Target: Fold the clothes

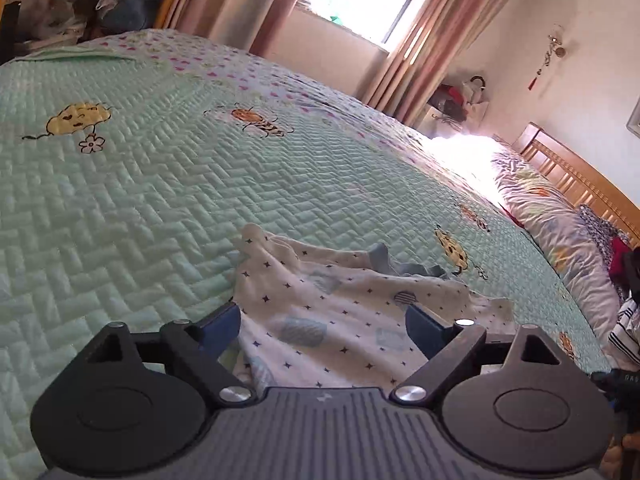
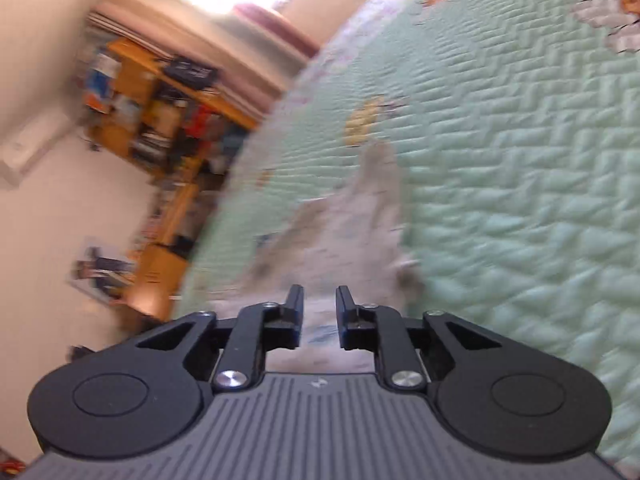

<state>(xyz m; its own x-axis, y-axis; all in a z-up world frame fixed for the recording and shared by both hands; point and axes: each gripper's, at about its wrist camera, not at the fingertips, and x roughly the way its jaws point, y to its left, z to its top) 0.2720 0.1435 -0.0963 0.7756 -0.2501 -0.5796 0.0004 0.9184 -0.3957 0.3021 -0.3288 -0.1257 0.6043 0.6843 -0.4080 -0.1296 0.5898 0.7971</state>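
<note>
Left gripper (image 1: 320, 320) gapes wide over the crumpled star-print garment (image 1: 340, 304) on the green bedspread (image 1: 140, 208), gripping nothing. Right gripper (image 2: 319, 312), jaws narrowly parted and pressing nothing, faces the cloth, which stretches away toward the bed's far edge.

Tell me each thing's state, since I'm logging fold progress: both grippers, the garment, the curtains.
left gripper: open wide, garment between its fingers, not pinched.
right gripper: open a little, nothing visibly pinched; view blurred.
white star-print garment: crumpled, unfolded, lying on the green quilt.
curtains: drawn apart, window bright.
</note>
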